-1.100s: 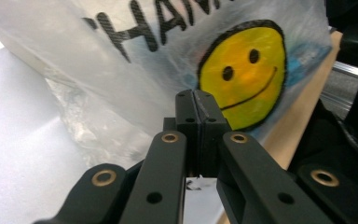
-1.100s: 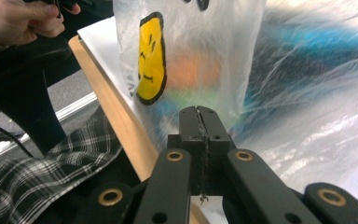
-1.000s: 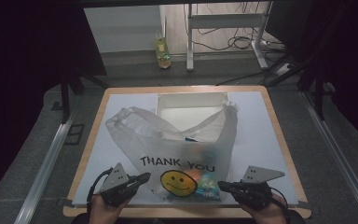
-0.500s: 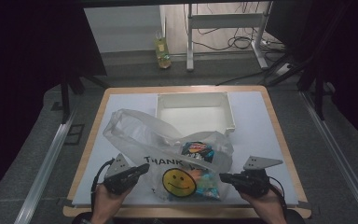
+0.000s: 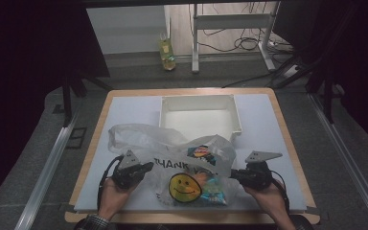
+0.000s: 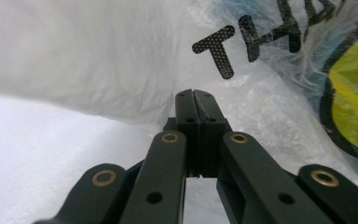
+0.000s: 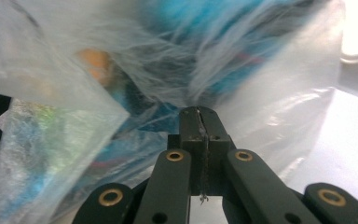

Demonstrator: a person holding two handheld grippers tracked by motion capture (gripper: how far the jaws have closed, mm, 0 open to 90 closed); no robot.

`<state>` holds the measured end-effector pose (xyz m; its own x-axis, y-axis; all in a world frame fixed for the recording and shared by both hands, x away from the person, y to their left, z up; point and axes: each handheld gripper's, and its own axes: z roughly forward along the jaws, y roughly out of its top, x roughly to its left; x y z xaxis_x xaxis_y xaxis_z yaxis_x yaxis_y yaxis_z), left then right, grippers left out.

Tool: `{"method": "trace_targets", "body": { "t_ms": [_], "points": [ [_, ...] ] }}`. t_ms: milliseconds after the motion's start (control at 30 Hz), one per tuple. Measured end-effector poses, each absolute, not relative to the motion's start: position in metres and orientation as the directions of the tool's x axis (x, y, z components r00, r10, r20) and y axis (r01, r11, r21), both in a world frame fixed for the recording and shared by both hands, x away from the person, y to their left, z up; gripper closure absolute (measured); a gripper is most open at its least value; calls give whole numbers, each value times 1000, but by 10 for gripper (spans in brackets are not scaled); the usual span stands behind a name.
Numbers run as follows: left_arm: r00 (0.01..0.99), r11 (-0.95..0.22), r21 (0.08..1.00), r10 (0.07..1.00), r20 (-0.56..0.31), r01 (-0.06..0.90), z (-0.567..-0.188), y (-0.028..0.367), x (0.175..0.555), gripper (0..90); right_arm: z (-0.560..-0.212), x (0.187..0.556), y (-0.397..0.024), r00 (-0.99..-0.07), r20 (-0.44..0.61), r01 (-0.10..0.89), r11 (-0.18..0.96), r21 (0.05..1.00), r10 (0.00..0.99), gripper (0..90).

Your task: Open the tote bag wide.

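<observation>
A thin white plastic bag [image 5: 182,153] printed "THANK YOU" with a yellow smiley [image 5: 184,187] lies at the table's near edge, with colourful packets [image 5: 213,190] inside it. My left gripper [image 5: 149,166] is at the bag's left side, its jaws pressed together on the film. My right gripper [image 5: 232,173] pinches the bag's right side the same way. In the left gripper view the closed tips [image 6: 193,93] meet the bag [image 6: 121,60] by the letter T. In the right gripper view the closed tips [image 7: 199,110] bite the blurred film [image 7: 261,102].
A shallow white tray [image 5: 235,115] stands just behind the bag at the table's middle. The white mat [image 5: 124,110] covers the wooden tabletop. A yellow bottle [image 5: 166,50] stands on the floor beyond the table.
Both grippers have come down and toward the near edge with the bag. The bag, earlier stretched up in front of the tray, now lies lower and flatter, and the tray shows whole.
</observation>
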<state>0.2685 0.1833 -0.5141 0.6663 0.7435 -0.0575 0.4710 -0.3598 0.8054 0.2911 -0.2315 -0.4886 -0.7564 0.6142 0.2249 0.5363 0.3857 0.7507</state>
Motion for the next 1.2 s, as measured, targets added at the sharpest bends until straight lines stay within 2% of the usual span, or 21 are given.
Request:
{"method": "trace_targets", "body": {
  "t_ms": [233,400,667,833,1000,1133,1200],
  "points": [
    [692,-345,833,719,-62,433,-499,188,243,891,-475,281,-238,-770,200,501,380,777,606,892],
    [699,-295,851,707,-112,435,-486,199,222,891,-473,275,-244,-766,212,514,380,769,606,890],
    [704,-232,869,690,-170,437,-460,210,212,891,-474,271,-248,-759,217,529,389,754,613,888],
    [726,-238,887,672,-144,395,-424,210,214,891,-472,270,-248,-761,216,526,388,757,611,884],
    [728,-265,908,683,-62,326,-389,198,233,891,-472,270,-250,-760,210,525,391,756,615,880],
    [716,-286,902,697,-35,322,-392,191,247,891,-472,269,-251,-760,207,524,393,756,615,877],
    [701,-292,890,711,-43,350,-407,184,265,891,-472,269,-252,-759,209,526,392,755,617,876]
  ]
}}
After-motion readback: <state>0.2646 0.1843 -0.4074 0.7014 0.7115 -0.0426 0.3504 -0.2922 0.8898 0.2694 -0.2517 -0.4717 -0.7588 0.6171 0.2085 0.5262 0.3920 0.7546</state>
